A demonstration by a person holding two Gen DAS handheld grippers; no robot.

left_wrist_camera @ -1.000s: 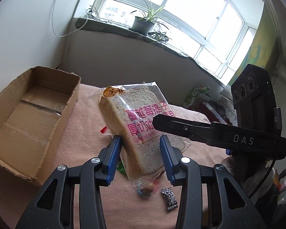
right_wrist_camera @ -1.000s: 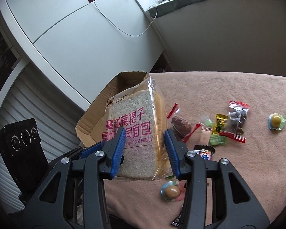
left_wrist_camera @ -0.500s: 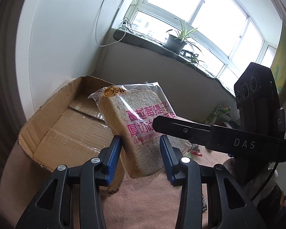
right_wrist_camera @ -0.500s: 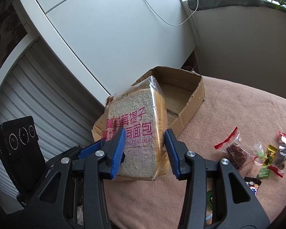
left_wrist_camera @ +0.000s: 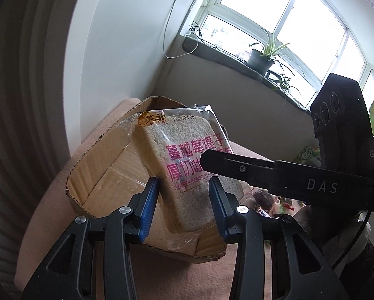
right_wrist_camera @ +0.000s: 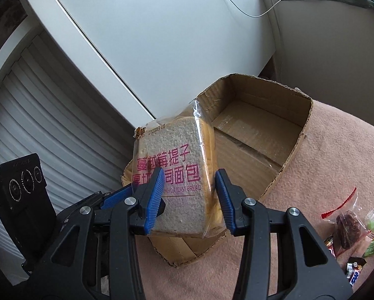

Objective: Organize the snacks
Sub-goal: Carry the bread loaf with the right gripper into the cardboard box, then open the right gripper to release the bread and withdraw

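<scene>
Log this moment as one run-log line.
step: carry bread to box | left claw: shut on bread pack | right claw: shut on bread pack | pack: above cardboard box, not released | loose snacks: on blanket

bread bag [left_wrist_camera: 187, 165]: clear, magenta print | box [right_wrist_camera: 261, 135]: brown | cloth [right_wrist_camera: 336, 170]: pink | pads [right_wrist_camera: 157, 197]: blue

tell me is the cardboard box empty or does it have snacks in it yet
Empty as far as it shows: the cardboard box floor is bare; the bread pack is above its near end, hiding part.
</scene>
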